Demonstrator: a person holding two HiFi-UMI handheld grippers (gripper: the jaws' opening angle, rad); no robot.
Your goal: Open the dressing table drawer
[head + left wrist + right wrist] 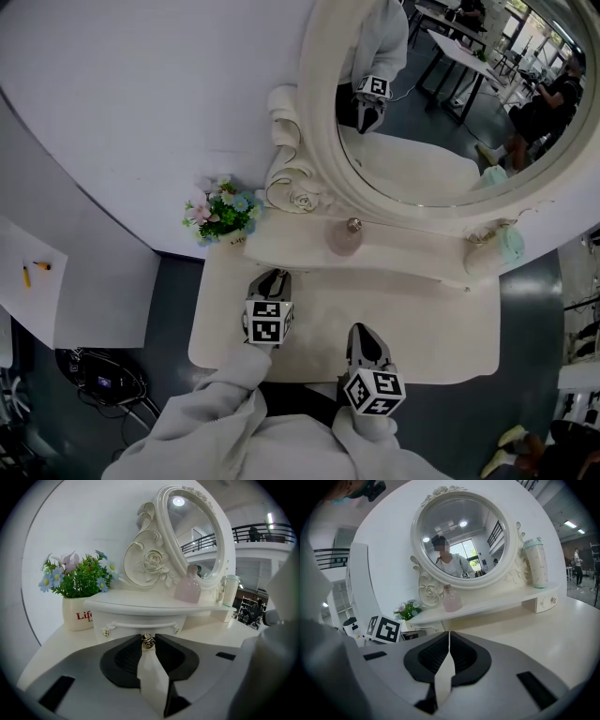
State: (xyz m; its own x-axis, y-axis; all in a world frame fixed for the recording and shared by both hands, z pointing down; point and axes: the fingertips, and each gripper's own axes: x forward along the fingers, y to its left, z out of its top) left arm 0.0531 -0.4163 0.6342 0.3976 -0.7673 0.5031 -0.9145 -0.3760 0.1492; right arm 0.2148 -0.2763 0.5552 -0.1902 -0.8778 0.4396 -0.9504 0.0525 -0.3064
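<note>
The small white drawer (139,623) sits under the left end of the dressing table's shelf (154,604), with a small gold knob (148,642) on its front. My left gripper (148,639) is shut on that knob, and its dark pads press it from both sides. In the head view the left gripper (271,283) reaches up to the shelf's front edge (375,261), which hides the drawer. My right gripper (362,339) hangs over the tabletop (431,328) nearer the person. Its jaws are shut with nothing between them (449,635).
A pot of flowers (77,606) stands left of the drawer. A pink bottle (188,588) and a green-capped tumbler (535,562) stand on the shelf below the oval mirror (441,103). A second small drawer (543,603) sits under the shelf's right end.
</note>
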